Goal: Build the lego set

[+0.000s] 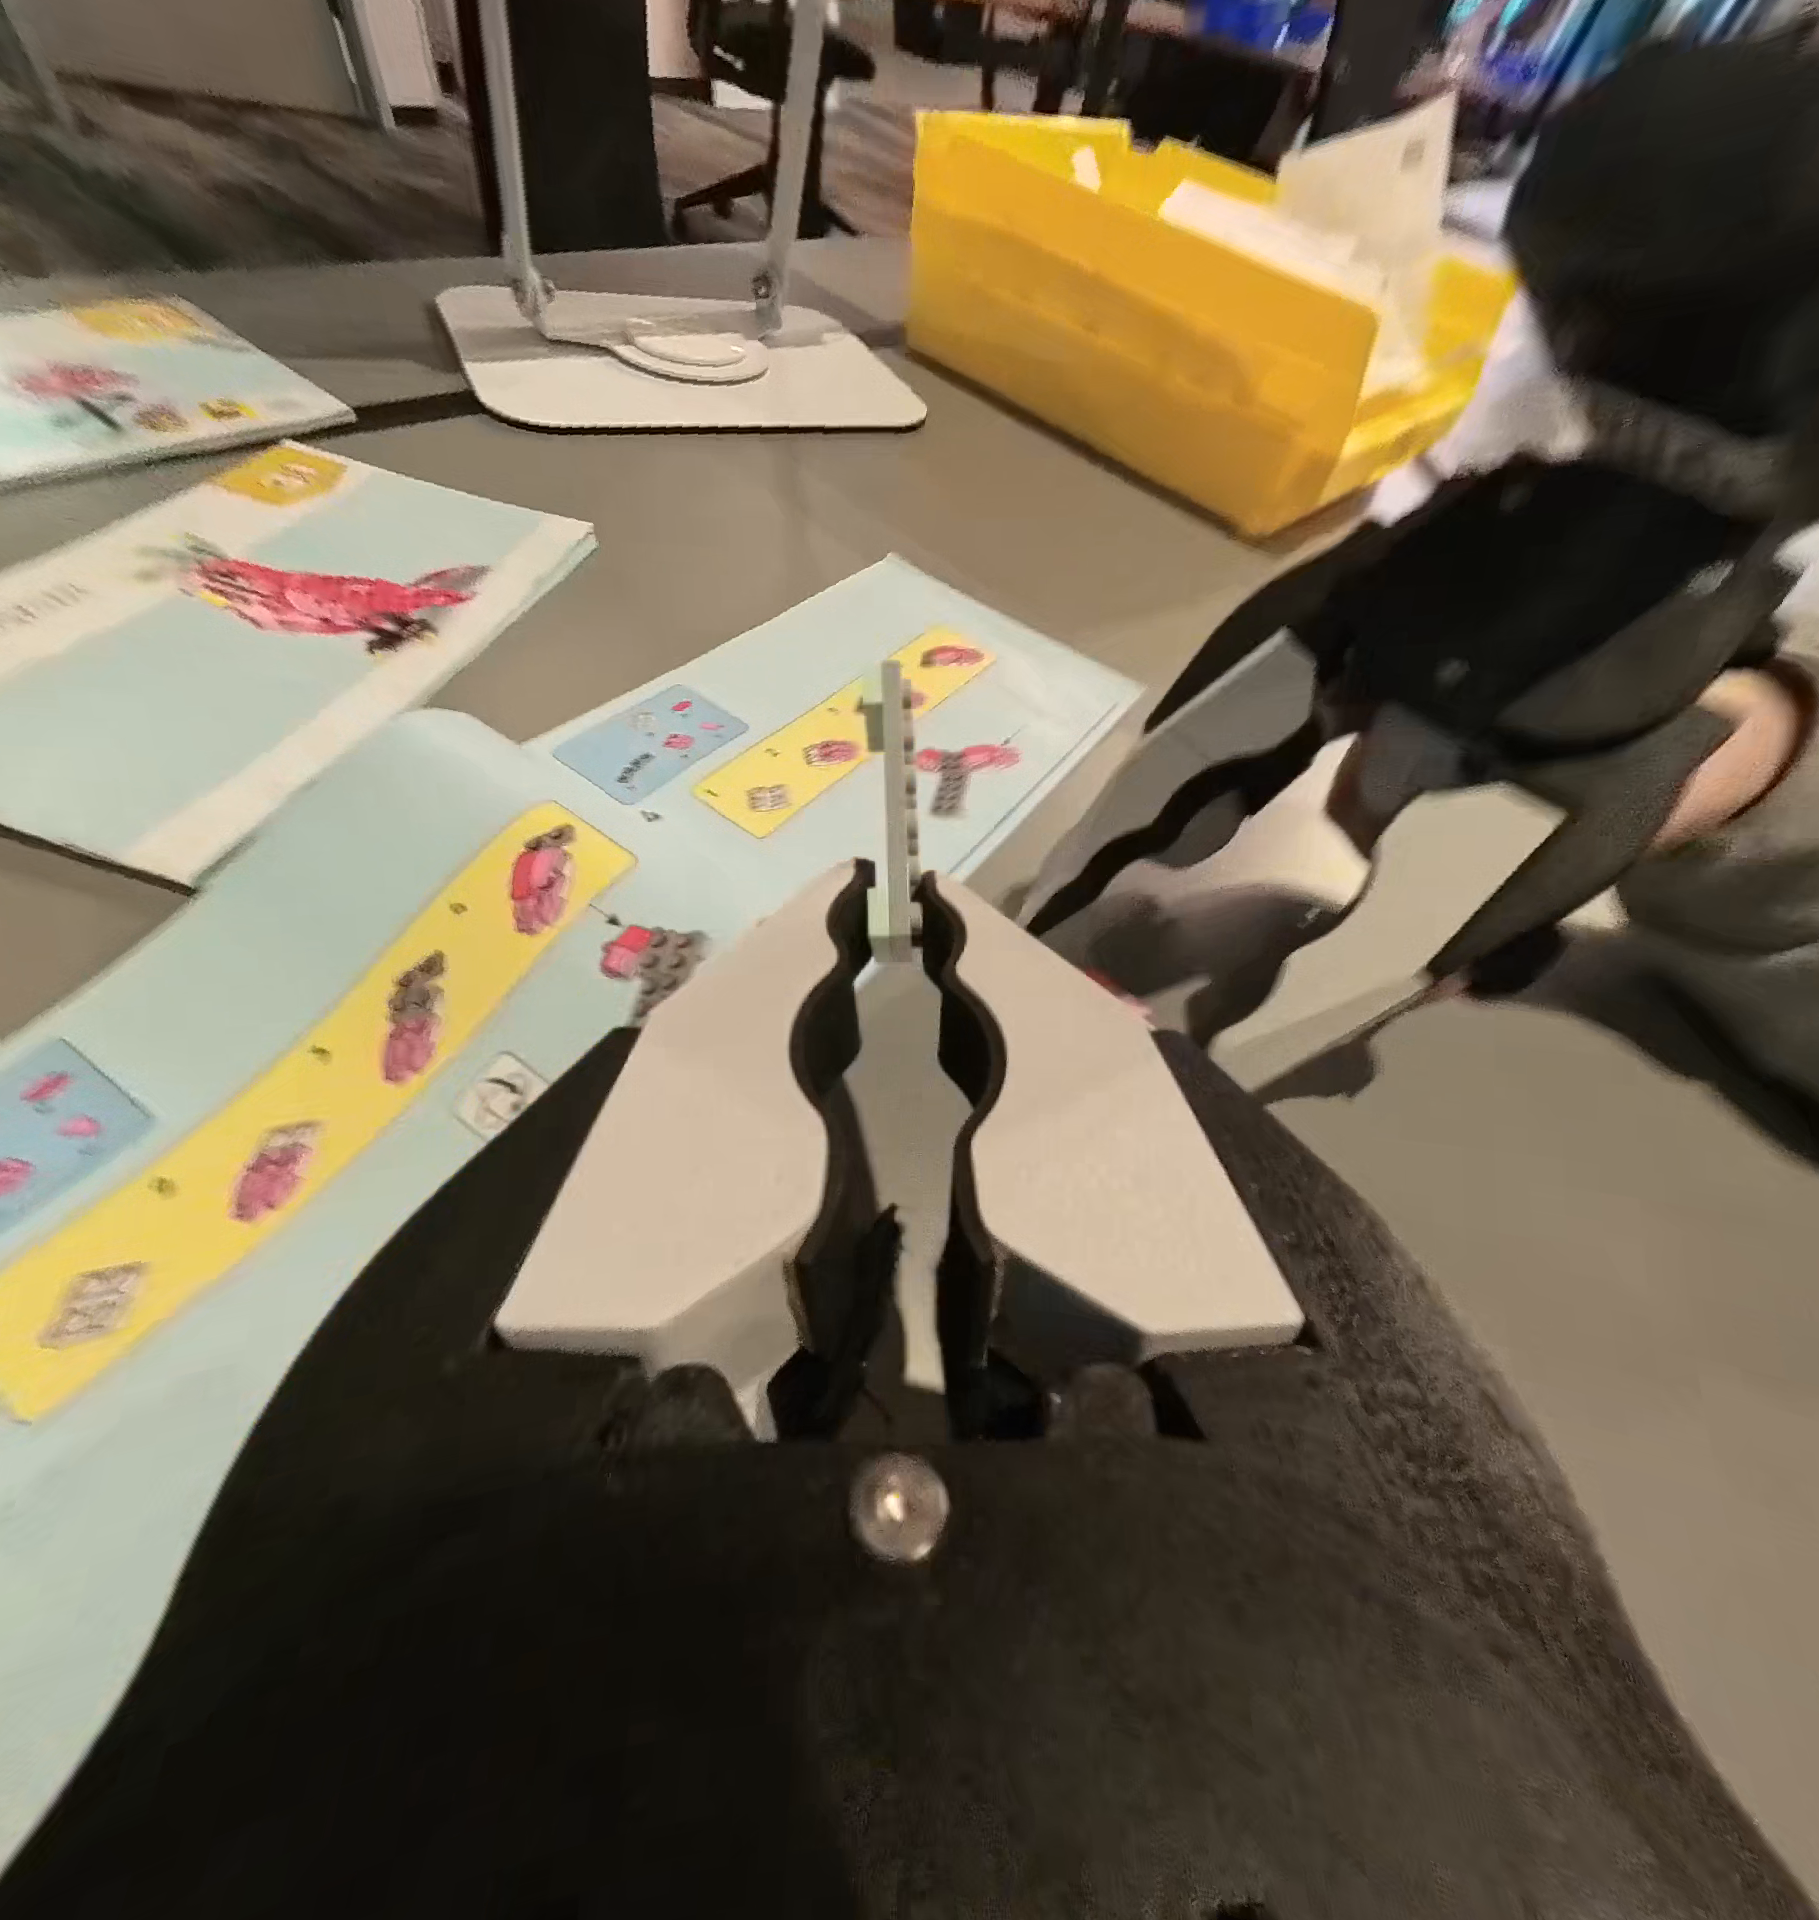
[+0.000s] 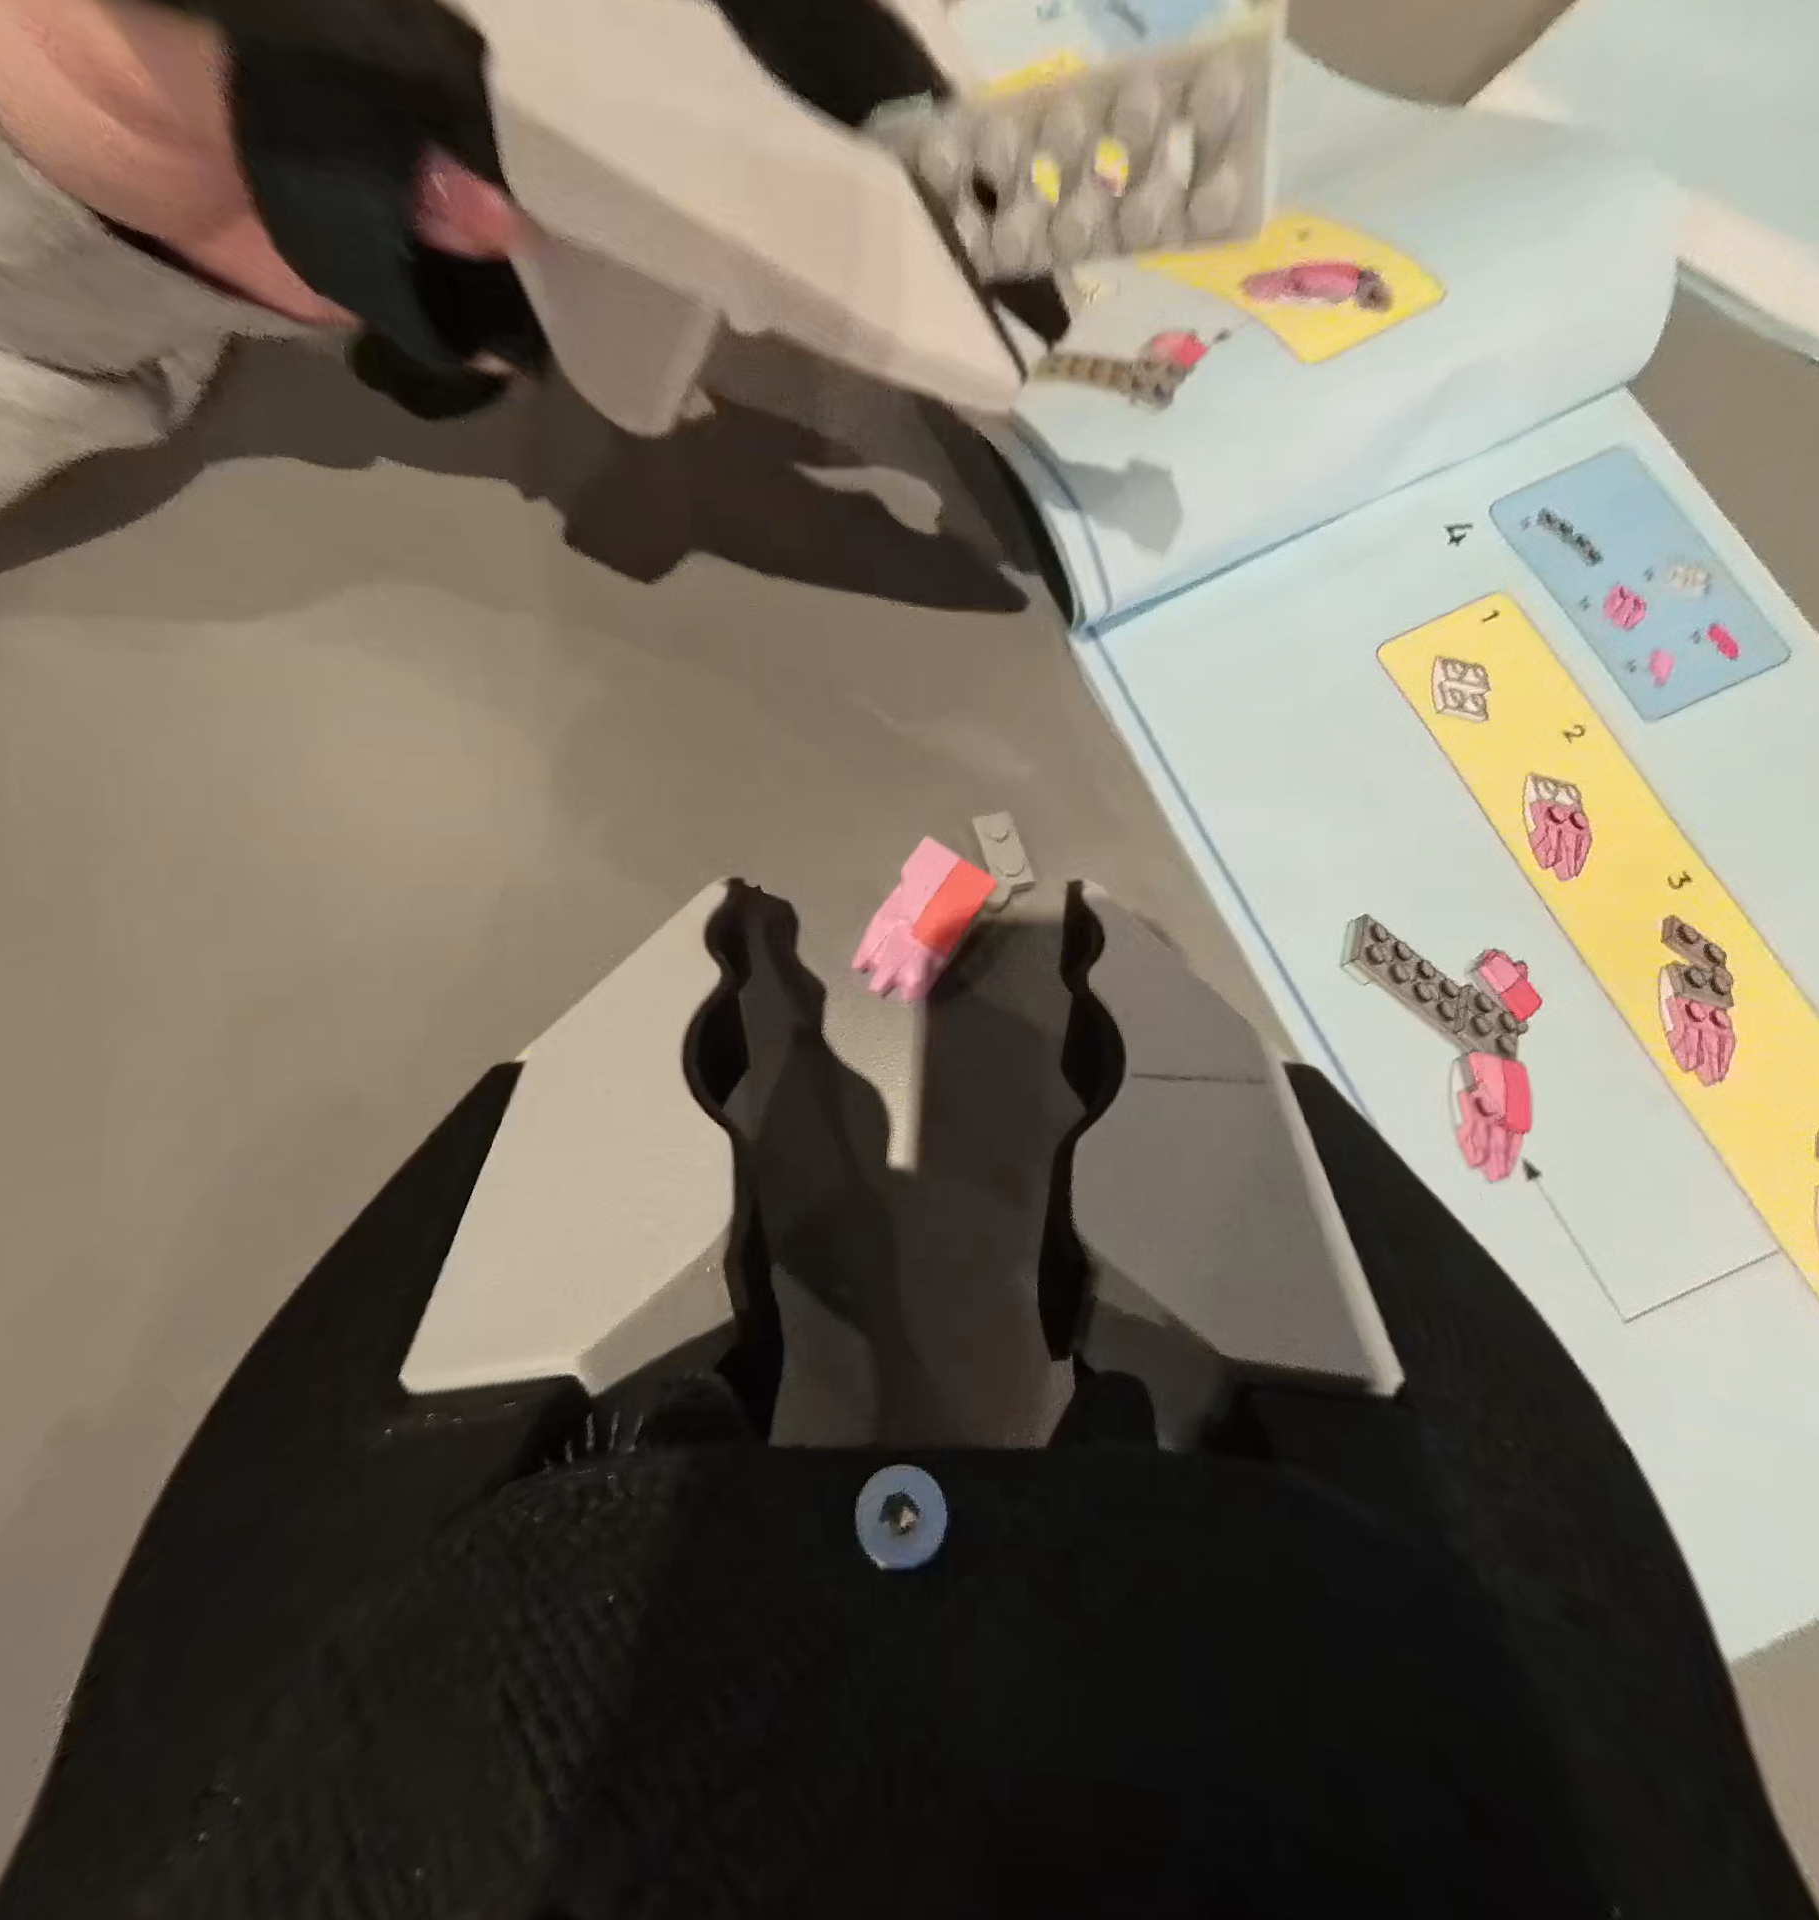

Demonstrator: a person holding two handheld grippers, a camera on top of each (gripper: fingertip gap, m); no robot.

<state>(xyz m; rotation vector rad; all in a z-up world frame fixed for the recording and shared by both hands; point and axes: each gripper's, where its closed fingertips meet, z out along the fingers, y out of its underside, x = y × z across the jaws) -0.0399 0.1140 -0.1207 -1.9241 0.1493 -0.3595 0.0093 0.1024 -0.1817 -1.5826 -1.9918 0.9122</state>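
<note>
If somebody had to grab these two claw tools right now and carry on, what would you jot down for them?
Left gripper: shut on a long pale grey studded Lego plate, held upright above the open light-blue instruction booklet.
Right gripper: open, empty, low over the grey table, jaws either side of a small pink-and-red brick assembly lying beside a tiny grey plate.
Done: small assembly built, long plate picked up.
Left: probably grasp the assembly and join it to the plate.
</note>
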